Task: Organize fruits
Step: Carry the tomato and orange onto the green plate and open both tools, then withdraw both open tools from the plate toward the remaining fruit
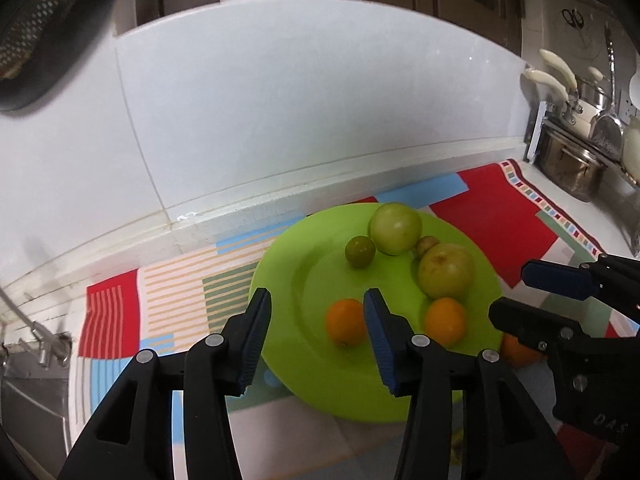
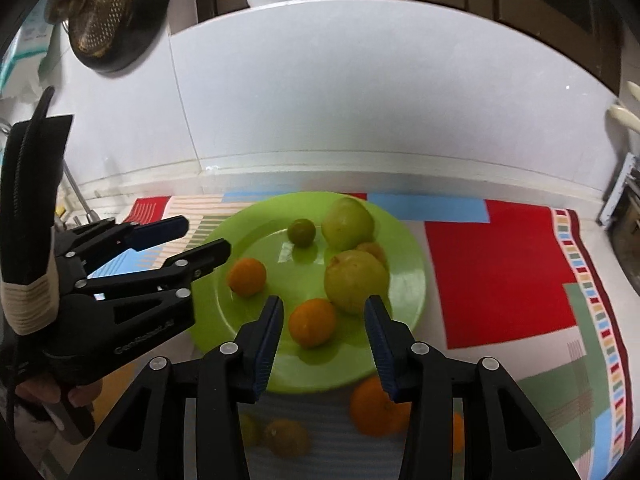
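Two matte black hand-held tools with blue finger pads

The left tool (image 1: 316, 320) and right tool (image 2: 324, 320) share black plastic linkage arms with cut-out slots, silver round screw heads at the pivots, and ribbed blue pads (image 2: 266, 344) lining the fingers. The left tool's body bears pale embossed lettering, a black braided cable (image 2: 24, 152) bound with cream cord, and bare fingers (image 2: 76, 396) beneath it.

Small brown fruit (image 1: 427, 245) mostly hidden behind guava (image 1: 447, 271); orange (image 2: 380, 410) below plate (image 2: 412, 280) partly covered by right claw (image 2: 324, 340).
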The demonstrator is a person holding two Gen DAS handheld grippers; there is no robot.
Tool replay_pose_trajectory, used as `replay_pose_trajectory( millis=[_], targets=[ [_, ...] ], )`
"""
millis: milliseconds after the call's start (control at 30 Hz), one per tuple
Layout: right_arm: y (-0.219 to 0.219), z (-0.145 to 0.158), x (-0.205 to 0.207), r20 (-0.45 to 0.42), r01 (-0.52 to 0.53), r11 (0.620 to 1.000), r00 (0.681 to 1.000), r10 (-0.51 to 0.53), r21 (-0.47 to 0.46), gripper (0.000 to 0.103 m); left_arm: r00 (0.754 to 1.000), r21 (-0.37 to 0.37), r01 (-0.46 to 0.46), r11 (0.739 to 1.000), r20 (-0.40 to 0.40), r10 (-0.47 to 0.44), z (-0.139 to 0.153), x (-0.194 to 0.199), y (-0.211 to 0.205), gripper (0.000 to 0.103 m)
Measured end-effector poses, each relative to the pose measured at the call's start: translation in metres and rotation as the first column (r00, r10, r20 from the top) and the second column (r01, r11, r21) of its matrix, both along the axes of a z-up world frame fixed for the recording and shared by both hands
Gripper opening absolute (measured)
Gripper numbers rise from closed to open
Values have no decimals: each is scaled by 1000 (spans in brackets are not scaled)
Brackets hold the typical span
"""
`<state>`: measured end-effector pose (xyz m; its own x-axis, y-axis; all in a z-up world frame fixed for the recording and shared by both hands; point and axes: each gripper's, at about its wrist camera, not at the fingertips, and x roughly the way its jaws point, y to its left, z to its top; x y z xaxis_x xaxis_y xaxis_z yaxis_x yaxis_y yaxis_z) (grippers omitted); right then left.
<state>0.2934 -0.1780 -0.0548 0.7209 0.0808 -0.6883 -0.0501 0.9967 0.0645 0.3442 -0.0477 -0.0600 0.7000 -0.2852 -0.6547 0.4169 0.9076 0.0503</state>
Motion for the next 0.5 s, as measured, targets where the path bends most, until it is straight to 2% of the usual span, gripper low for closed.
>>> replay_pose_trajectory(
  millis=[100,200,500],
  targets=[
    [-5,7,-12,16,16,1000,1000,-16,1,51,1000,-8,-10,1000,9,10,10,-13,4,54],
    [-10,16,-26,44,34,999,998,-34,-4,52,999,-10,-21,1000,24,21,20,-28,6,56],
    [-21,42,-64,131,79,997,988,-77,-9,66,995,-27,-49,998,83,51,51,-74,9,70]
  ],
)
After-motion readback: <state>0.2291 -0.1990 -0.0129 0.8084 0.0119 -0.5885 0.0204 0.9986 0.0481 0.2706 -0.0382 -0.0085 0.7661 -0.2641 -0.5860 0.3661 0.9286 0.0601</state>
